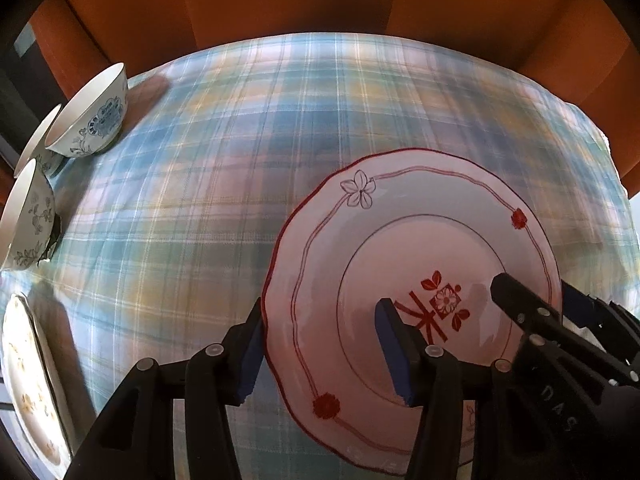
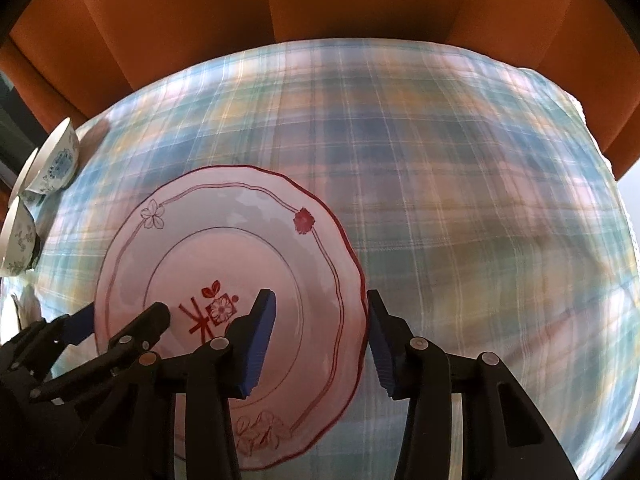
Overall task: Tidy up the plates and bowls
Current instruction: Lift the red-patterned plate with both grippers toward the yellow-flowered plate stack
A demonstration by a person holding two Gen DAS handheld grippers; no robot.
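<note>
A white plate with a wavy red rim and a red motif in its middle (image 1: pixel 420 208) (image 2: pixel 224 208) lies on the plaid tablecloth. My left gripper (image 1: pixel 320 308) straddles its left rim: the outer blue pad sits beside the edge and the inner pad stands over the well, with a wide gap between them. My right gripper (image 2: pixel 320 296) straddles the opposite rim the same way, its outer pad close to the edge. Each gripper shows in the other's view, the right gripper (image 1: pixel 538 296) and the left gripper (image 2: pixel 120 318), each with one finger over the plate and one at or below the edge.
Three bowls stand at the far left: a blue-patterned bowl (image 1: pixel 92 120) (image 2: pixel 56 160), a bowl behind it (image 1: pixel 40 140) and a green-leaf bowl (image 1: pixel 28 220) (image 2: pixel 18 240). A floral plate (image 1: pixel 28 380) lies at the near left. Orange upholstery (image 1: pixel 320 0) rises behind the table.
</note>
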